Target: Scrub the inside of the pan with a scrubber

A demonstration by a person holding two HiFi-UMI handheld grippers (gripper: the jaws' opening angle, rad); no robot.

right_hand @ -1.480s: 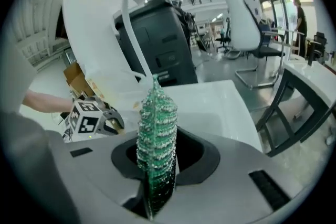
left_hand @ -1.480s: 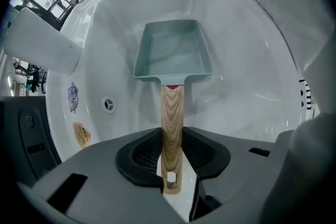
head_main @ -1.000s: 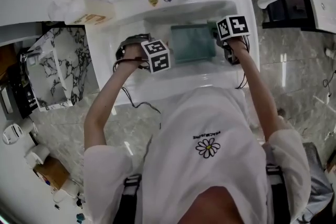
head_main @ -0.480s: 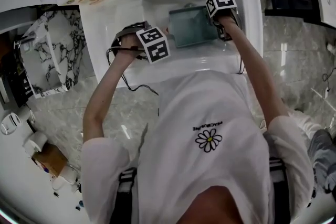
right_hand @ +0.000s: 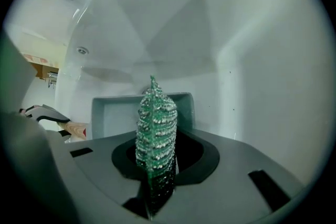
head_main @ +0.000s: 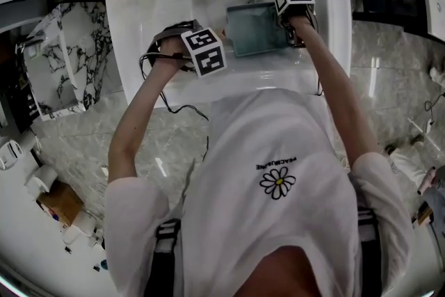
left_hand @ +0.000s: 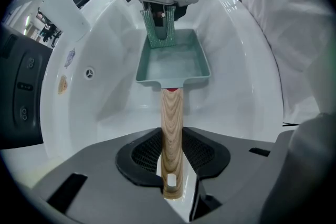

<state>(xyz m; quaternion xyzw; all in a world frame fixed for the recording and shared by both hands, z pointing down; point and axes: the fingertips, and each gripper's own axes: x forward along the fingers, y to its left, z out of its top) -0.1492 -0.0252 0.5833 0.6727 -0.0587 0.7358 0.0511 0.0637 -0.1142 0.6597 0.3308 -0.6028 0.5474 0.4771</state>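
**Pan held in sink, scrubber at far end**

The left gripper (left_hand: 170,168) has its fingers clenched on the wooden handle (left_hand: 171,123) and holds the pan (left_hand: 173,63) inside the sink (head_main: 139,17). The right gripper (right_hand: 157,165) grasps the green scrubber (right_hand: 156,123) in its fingers. The scrubber reaches into the pan at the end farthest from the handle.

Likely faults:
- Scrubbing pressure at that far end may lever the pan and twist the smooth handle in the fingers.
- The flexible scrubber may fold or slip out under load.
- A wide stroke may knock the pan against the sink wall.
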